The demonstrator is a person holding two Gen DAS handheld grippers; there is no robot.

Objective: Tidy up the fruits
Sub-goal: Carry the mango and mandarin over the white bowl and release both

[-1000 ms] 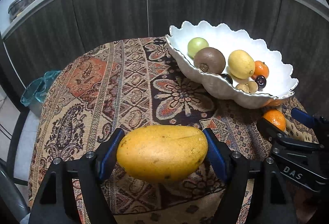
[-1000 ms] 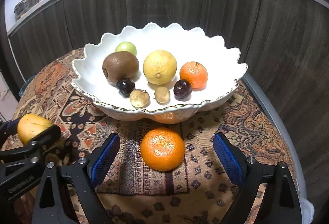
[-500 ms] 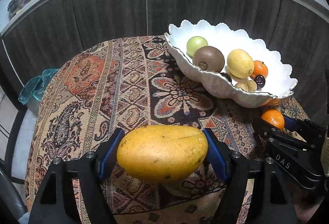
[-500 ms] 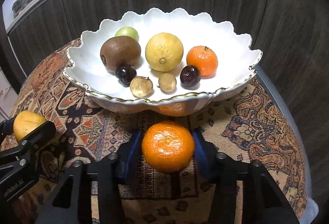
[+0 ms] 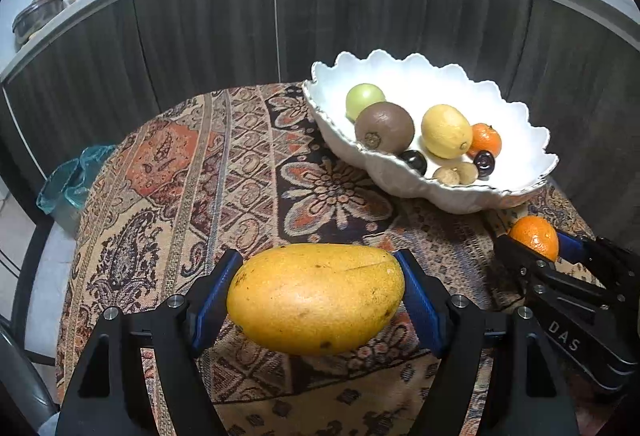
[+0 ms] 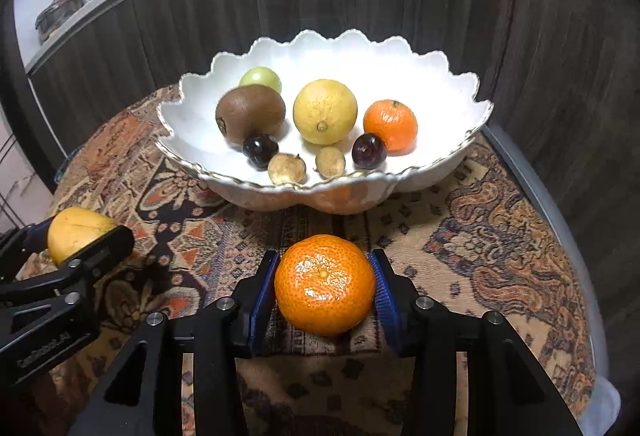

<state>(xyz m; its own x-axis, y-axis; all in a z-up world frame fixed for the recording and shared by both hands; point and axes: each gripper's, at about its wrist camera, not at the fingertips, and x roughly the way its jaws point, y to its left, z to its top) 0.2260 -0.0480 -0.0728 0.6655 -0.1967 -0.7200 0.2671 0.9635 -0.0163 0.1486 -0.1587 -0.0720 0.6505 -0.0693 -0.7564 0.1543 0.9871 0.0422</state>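
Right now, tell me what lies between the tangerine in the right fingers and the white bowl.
Only bare patterned tablecloth lies between the held tangerine and the bowl; the right wrist view shows it.

Two fisheye views, each looking forward along a gripper's fingers, low over a patterned tablecloth (image 5: 224, 171) and facing dark cabinets. The left wrist view sits farther back and leftward, with the white bowl (image 5: 516, 103) at centre right. The right wrist view sits close, the bowl (image 6: 440, 75) centred. Both share bowl, cloth and cabinets, and each shows the other gripper at a lower corner.
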